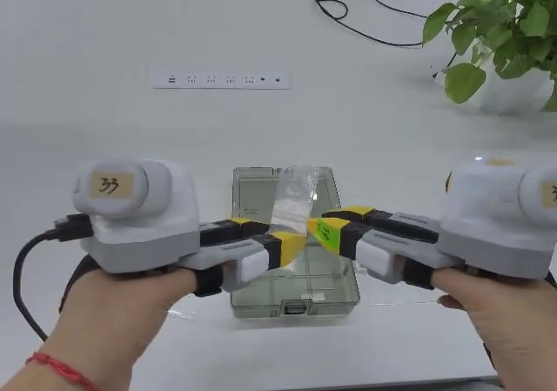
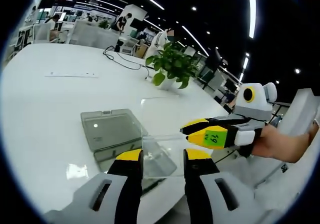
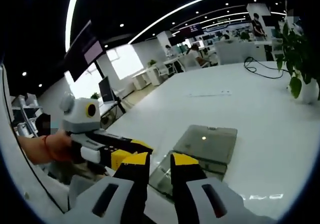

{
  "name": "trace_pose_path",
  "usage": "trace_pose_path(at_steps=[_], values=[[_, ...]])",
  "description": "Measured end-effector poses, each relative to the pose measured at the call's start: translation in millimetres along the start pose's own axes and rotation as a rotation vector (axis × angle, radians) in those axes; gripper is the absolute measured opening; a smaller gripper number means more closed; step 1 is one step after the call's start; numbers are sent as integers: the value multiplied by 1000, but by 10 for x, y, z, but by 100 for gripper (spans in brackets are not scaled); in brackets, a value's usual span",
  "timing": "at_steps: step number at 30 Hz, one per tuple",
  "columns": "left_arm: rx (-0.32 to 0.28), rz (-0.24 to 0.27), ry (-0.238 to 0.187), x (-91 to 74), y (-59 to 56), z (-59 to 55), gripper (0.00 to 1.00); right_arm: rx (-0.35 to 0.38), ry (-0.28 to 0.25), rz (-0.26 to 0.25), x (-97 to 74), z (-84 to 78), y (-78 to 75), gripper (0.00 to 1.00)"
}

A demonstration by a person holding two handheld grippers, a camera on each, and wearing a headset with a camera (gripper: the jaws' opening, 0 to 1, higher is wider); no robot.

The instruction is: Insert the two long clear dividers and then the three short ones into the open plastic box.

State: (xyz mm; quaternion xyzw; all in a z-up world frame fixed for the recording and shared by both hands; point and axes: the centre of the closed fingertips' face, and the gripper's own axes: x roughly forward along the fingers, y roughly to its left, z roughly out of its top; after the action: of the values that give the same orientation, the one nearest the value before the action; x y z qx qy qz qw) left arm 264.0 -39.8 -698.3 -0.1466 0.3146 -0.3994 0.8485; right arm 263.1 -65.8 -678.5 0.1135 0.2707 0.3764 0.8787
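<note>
One clear divider [image 1: 294,201] is up off the table [image 1: 104,121], above the open box [image 1: 341,297], between my two pairs of tongs. Its long axis runs away from me and slants upward. The near end is low at the tong tips and the far end is higher, over the box lid. Its broad face is turned partly toward me.

The box sits on the white table just in front of me. Its long axis also runs away from me, and the lid lies open flat on the far side.

Right tongs [image 1: 324,230]: in the right gripper view the yellow tips are drawn close together. Only a thin gap is left, and the divider's edge sits in it. They are pinching the sheet low on its right side.

Left tongs [image 1: 291,247]: in the left gripper view the tips stand wider apart. The sheet [image 2: 160,168] lies face-on in the gap, against one tip. I cannot tell whether they clamp it.

The two sets of tips are just beside each other over the box.

Power strip [image 1: 222,79] lies well beyond the box. Plant [image 1: 505,34] is at far right, with a black cable [image 1: 365,15] beside it.
</note>
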Motion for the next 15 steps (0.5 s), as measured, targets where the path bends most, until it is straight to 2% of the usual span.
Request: trace_pose_path(at_steps=[4,11,15], values=[[24,-5,6,13,-22,-4,30,30,2,1,36,-17,-4,14],[24,-14,10,30,-36,-1,30,60,9,9,92,-21,30,8],[21,-15,6,37,-32,-2,30,89,7,-10,93,-13,20,7]])
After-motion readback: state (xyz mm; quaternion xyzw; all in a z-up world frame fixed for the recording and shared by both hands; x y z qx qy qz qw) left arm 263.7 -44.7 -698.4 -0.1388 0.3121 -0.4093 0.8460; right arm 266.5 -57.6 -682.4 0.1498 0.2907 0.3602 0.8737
